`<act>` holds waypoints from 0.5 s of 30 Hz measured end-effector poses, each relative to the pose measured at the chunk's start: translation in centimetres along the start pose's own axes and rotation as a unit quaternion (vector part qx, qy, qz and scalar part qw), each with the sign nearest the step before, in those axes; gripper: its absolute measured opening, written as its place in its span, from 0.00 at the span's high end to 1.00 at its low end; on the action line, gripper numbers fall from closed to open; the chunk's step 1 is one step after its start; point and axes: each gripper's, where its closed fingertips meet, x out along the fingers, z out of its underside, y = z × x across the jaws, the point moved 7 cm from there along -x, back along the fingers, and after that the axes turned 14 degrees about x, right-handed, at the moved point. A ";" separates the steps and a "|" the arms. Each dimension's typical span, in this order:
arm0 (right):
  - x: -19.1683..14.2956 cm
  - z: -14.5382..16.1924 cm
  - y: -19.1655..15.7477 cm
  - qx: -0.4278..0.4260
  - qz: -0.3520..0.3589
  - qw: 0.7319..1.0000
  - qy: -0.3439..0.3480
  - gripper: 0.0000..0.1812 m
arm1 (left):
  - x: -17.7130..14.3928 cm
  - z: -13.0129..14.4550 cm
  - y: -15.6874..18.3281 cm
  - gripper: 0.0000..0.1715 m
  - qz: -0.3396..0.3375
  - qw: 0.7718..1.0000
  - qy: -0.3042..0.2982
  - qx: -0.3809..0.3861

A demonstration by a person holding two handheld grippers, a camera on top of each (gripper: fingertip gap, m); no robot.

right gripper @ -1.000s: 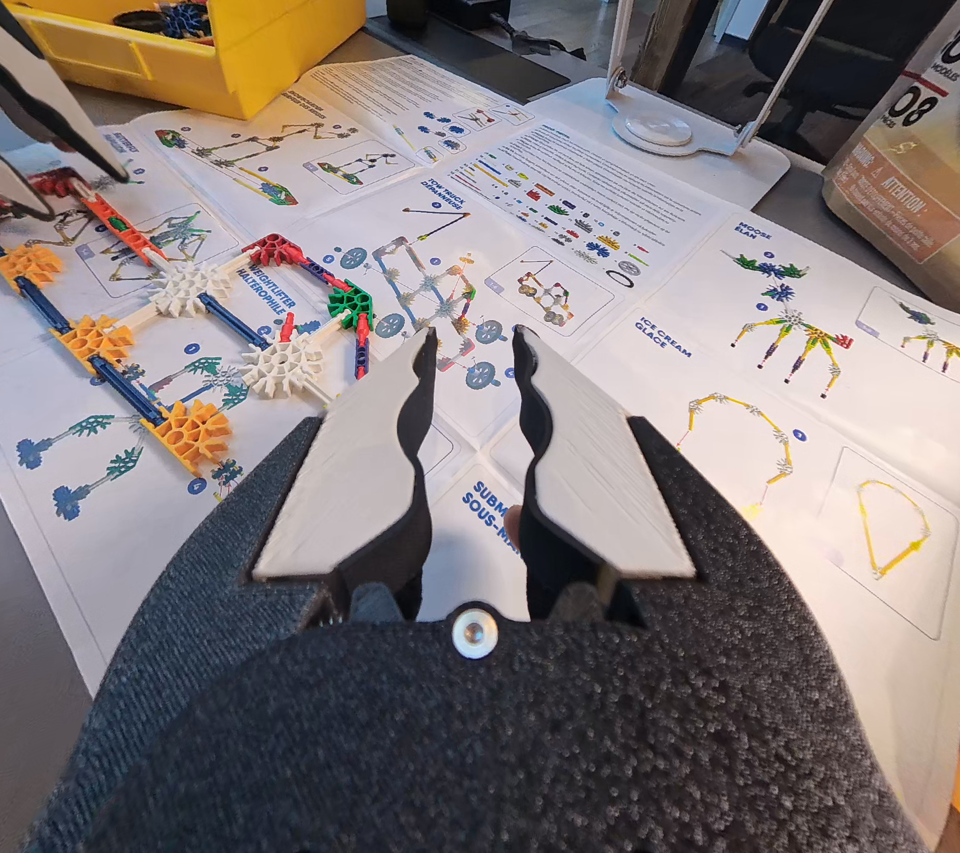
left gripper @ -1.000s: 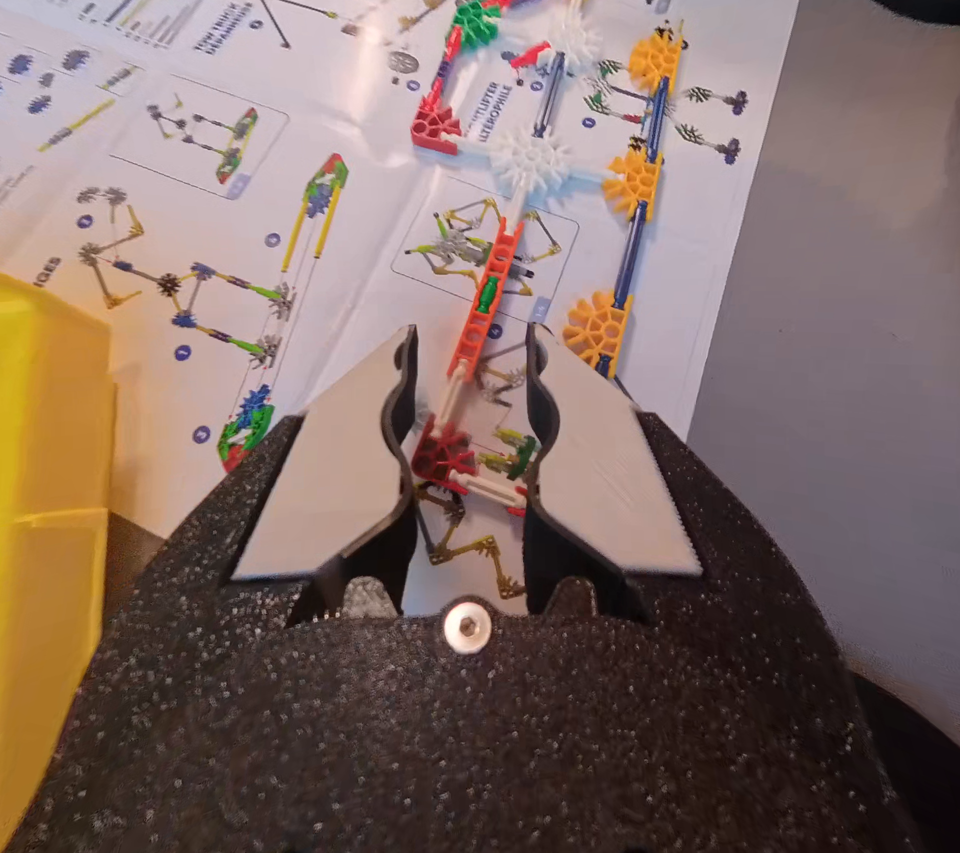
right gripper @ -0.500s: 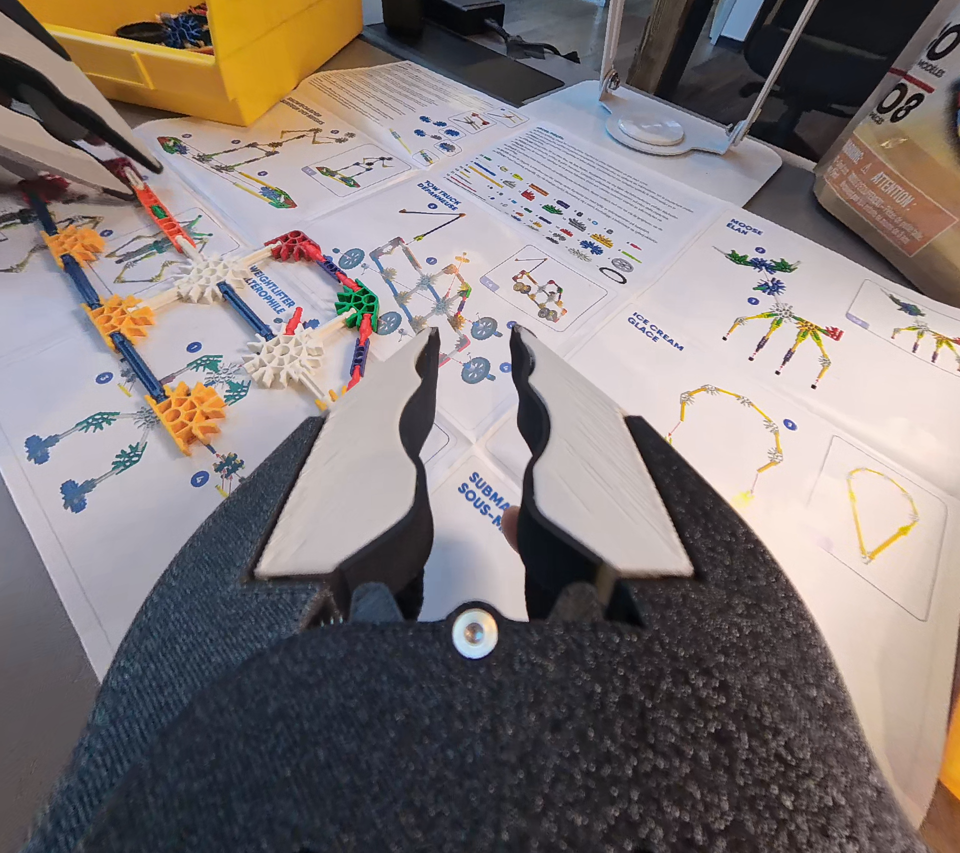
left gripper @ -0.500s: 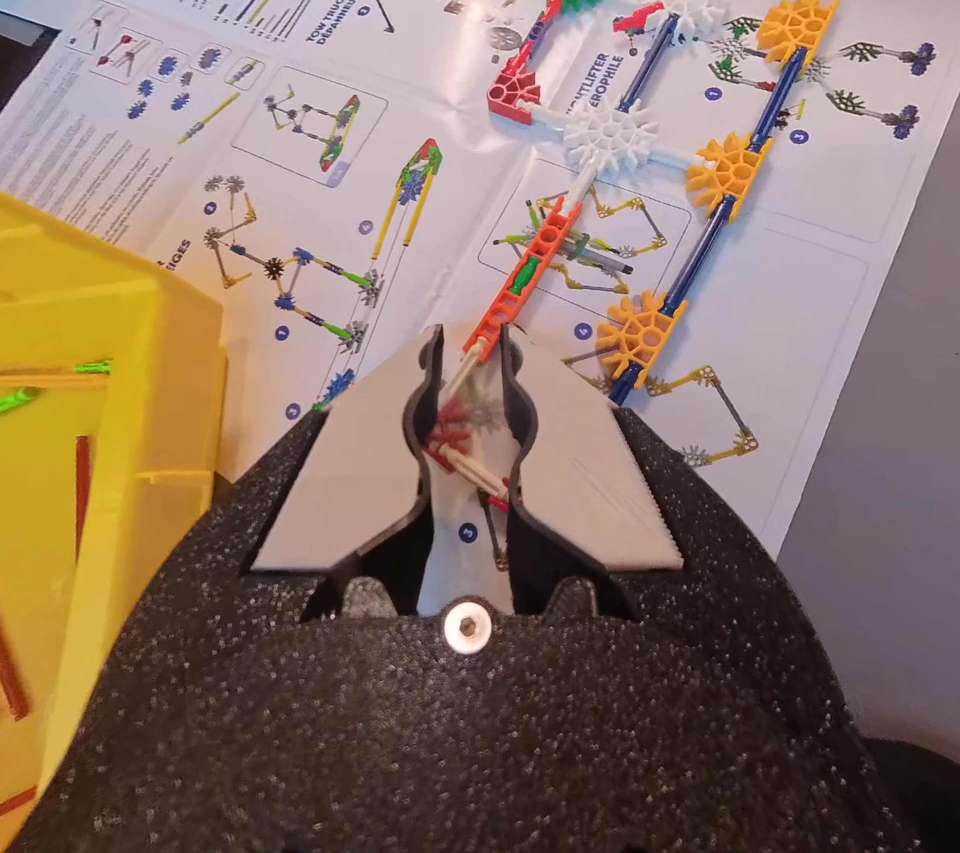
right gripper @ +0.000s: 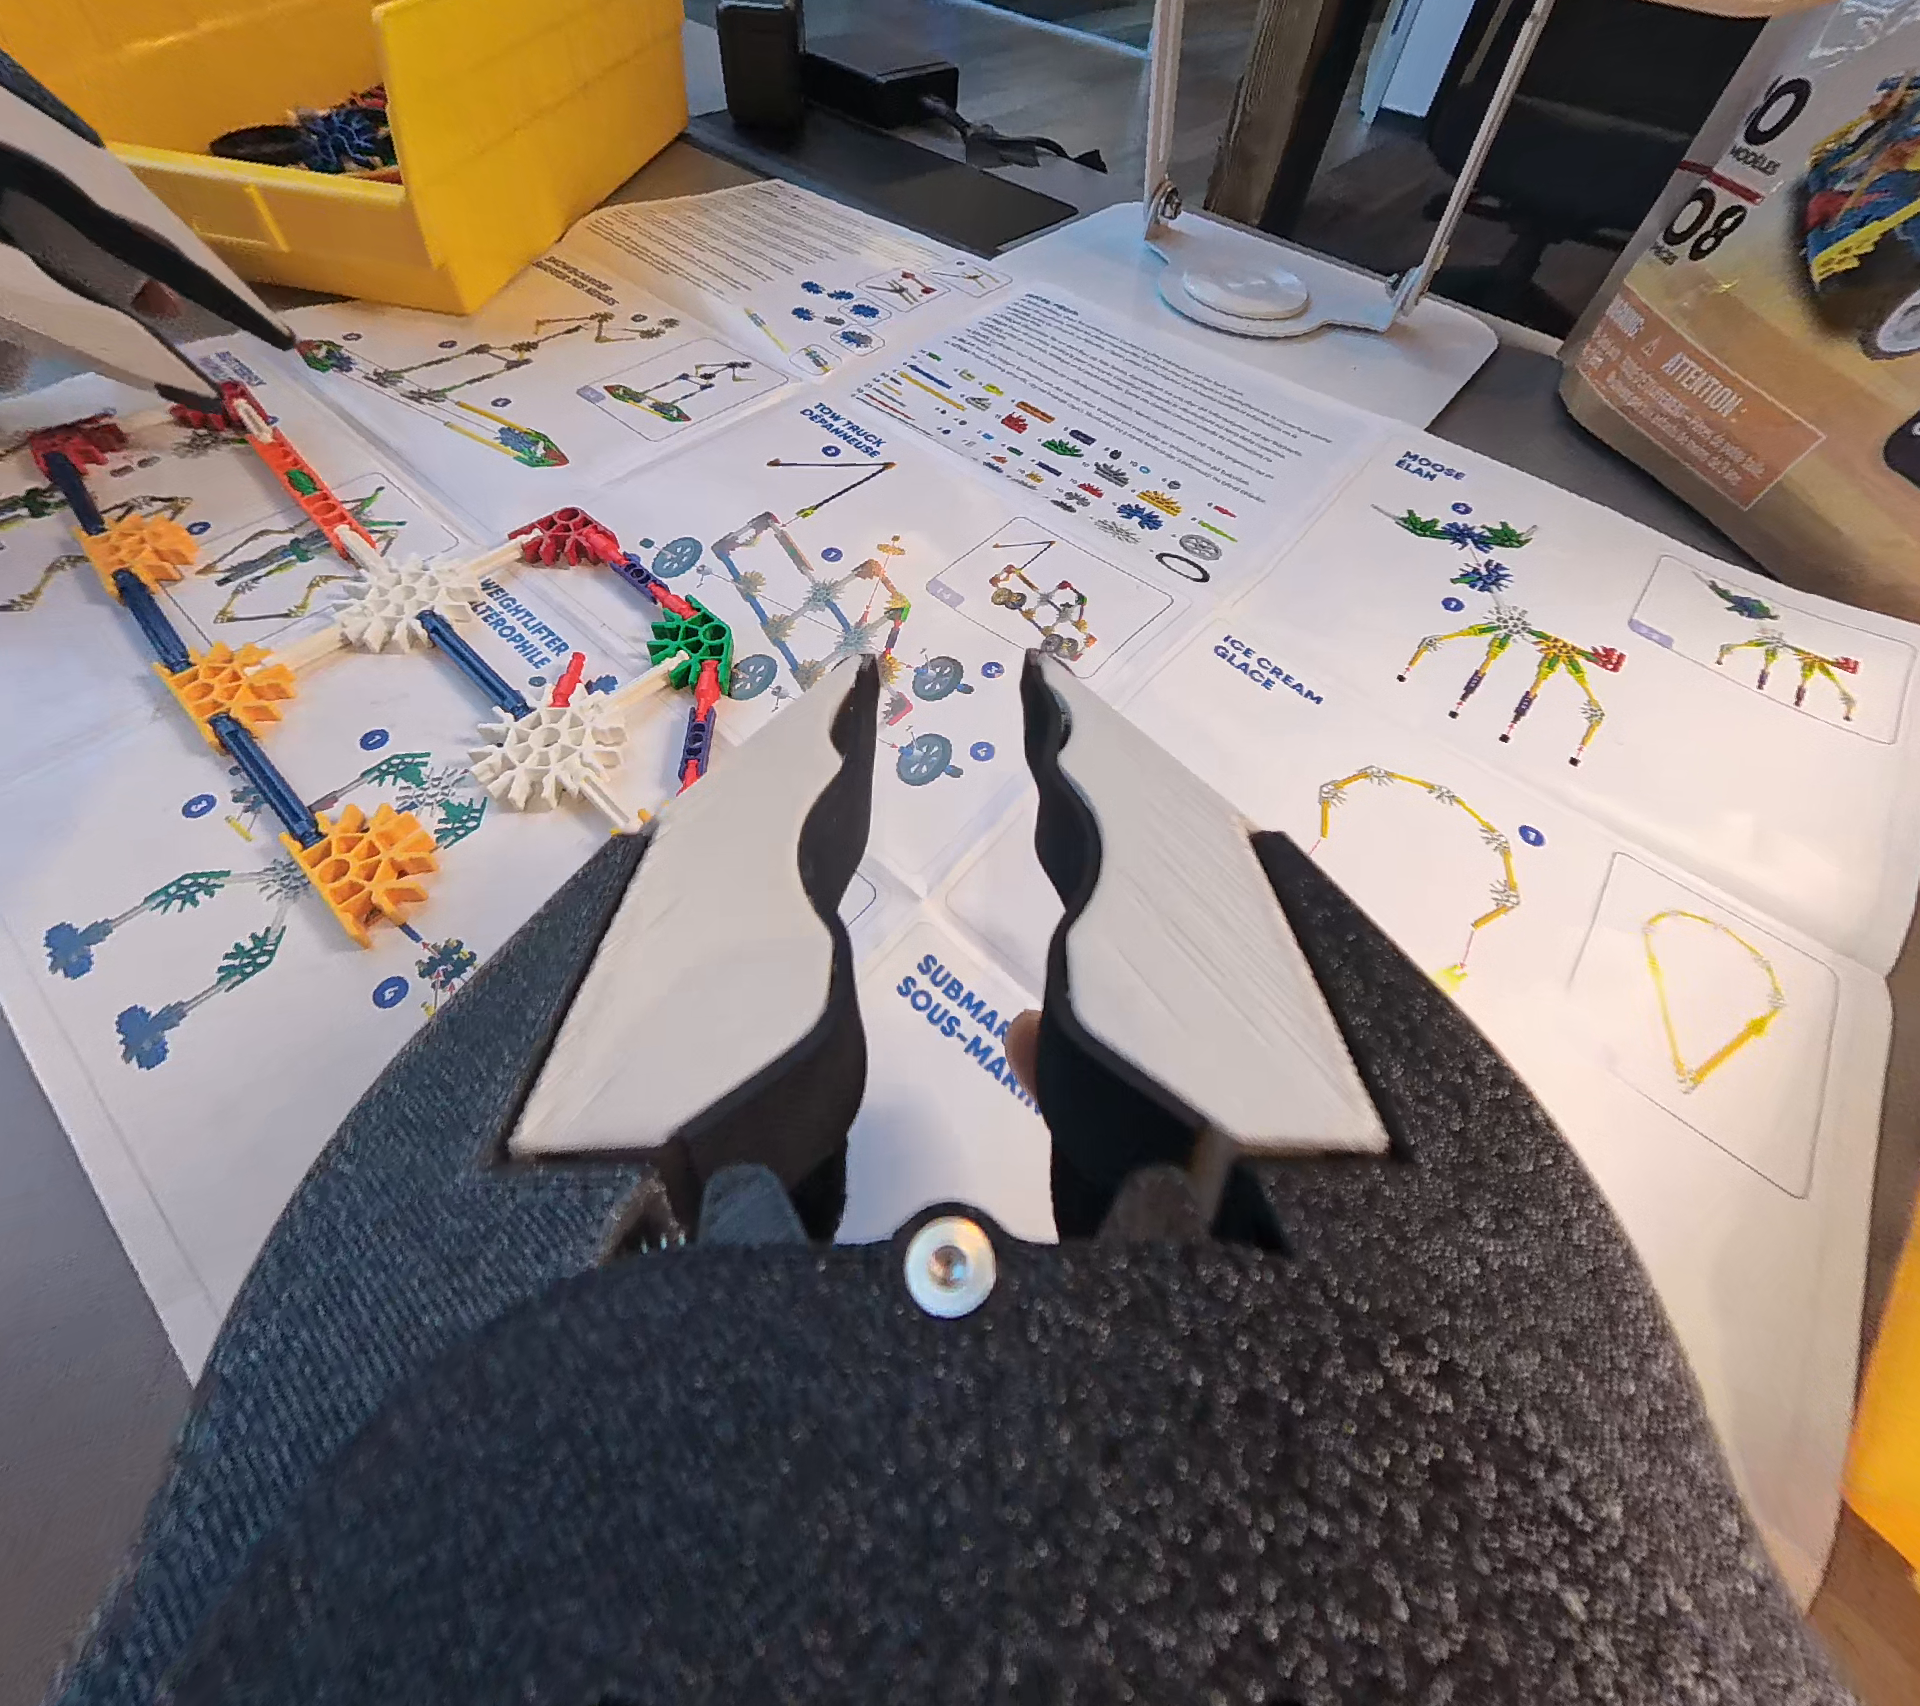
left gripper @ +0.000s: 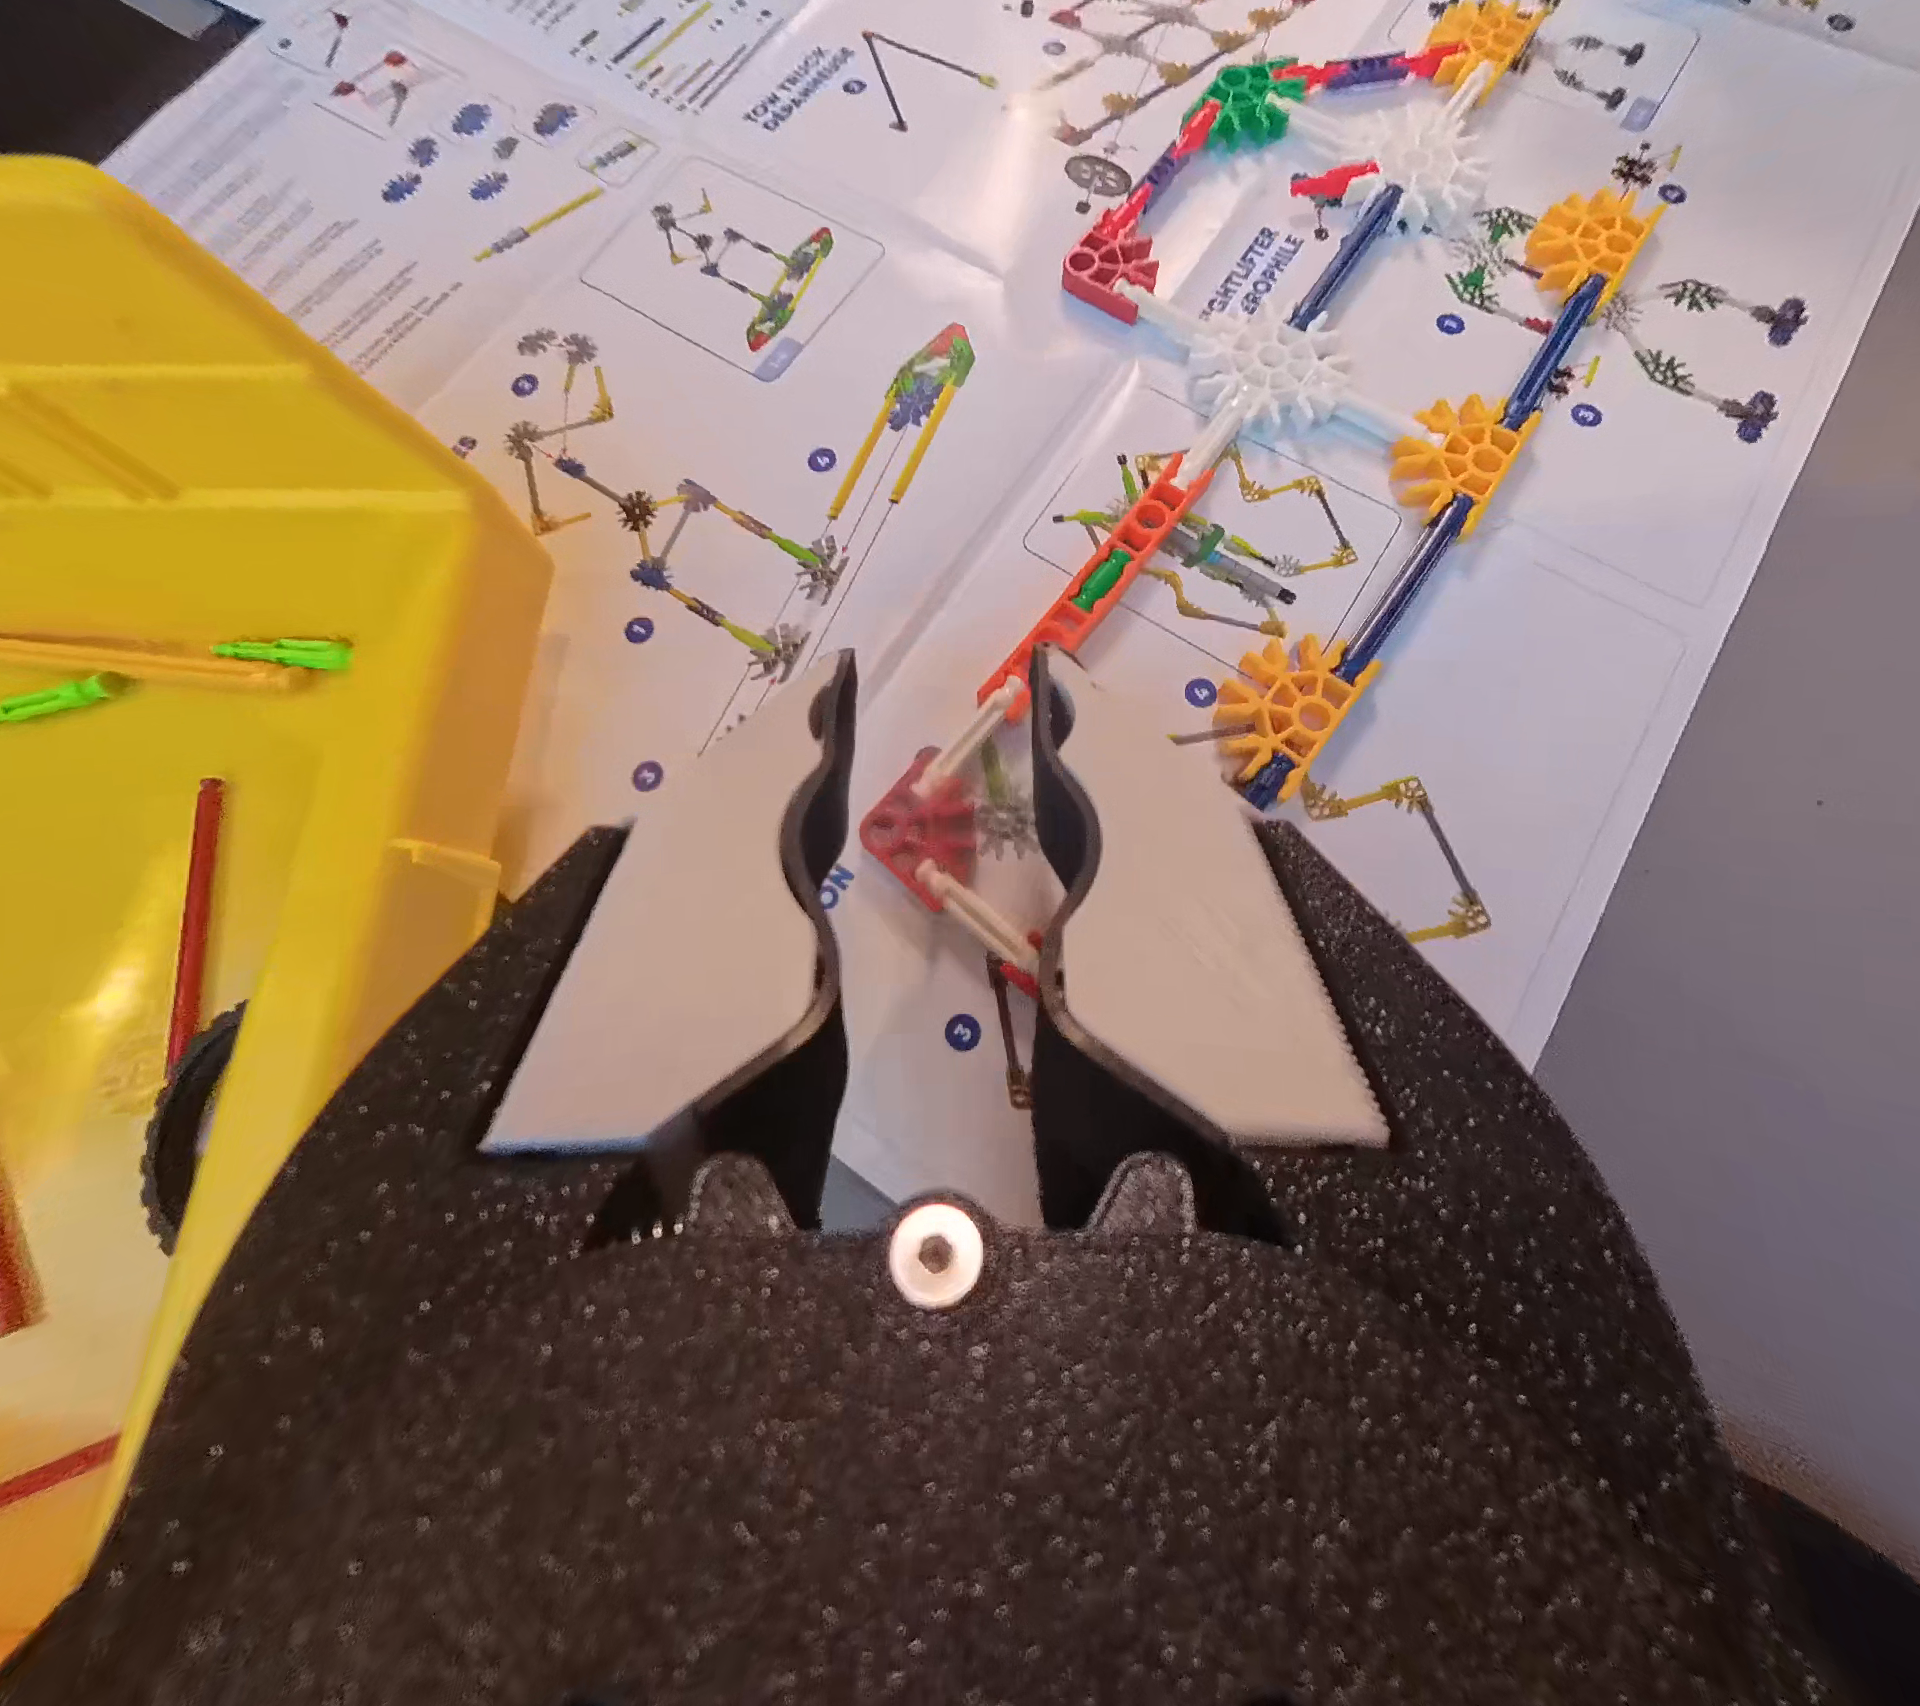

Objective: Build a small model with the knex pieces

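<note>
A flat rod-and-connector model [left gripper: 1268,373] lies on a printed instruction sheet [left gripper: 727,129]. It has white, orange, green and red connectors, blue and white rods and an orange ladder piece [left gripper: 1122,555]. My left gripper [left gripper: 943,661] is open and low over the model's near end. A red connector [left gripper: 920,825] with white rods lies between its jaws; the right finger [left gripper: 1143,929] touches a white rod. The model also shows in the right wrist view [right gripper: 410,602], with the left gripper at the far left. My right gripper [right gripper: 948,669] is open and empty above the sheet [right gripper: 1299,721], right of the model.
A yellow bin [left gripper: 208,513] with loose rods stands close on the left of the left gripper. Yellow bins [right gripper: 499,46] sit at the back left, a white stand [right gripper: 1247,285] and a black adapter [right gripper: 764,61] behind the sheet, a cardboard box [right gripper: 1766,306] at the right.
My left gripper's jaws narrowed around the red connector, then widened again. Its view swung left, bringing more of the yellow bin in. My right gripper stayed open and barely moved.
</note>
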 end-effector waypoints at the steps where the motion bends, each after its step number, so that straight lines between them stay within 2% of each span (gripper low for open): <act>1: 0.1 0.1 0.0 -0.001 -0.002 1.000 -0.004 0.85 | 0.1 0.2 0.1 0.82 0.004 1.000 -0.010 0.004; 8: 0.4 0.5 -0.3 -0.012 -0.011 1.000 -0.020 0.85 | 0.9 1.0 0.7 0.85 0.024 0.999 -0.047 0.011; 15: 0.4 0.5 -0.3 -0.011 -0.013 1.000 -0.024 0.86 | 0.9 0.9 1.0 0.93 0.040 0.998 -0.041 0.007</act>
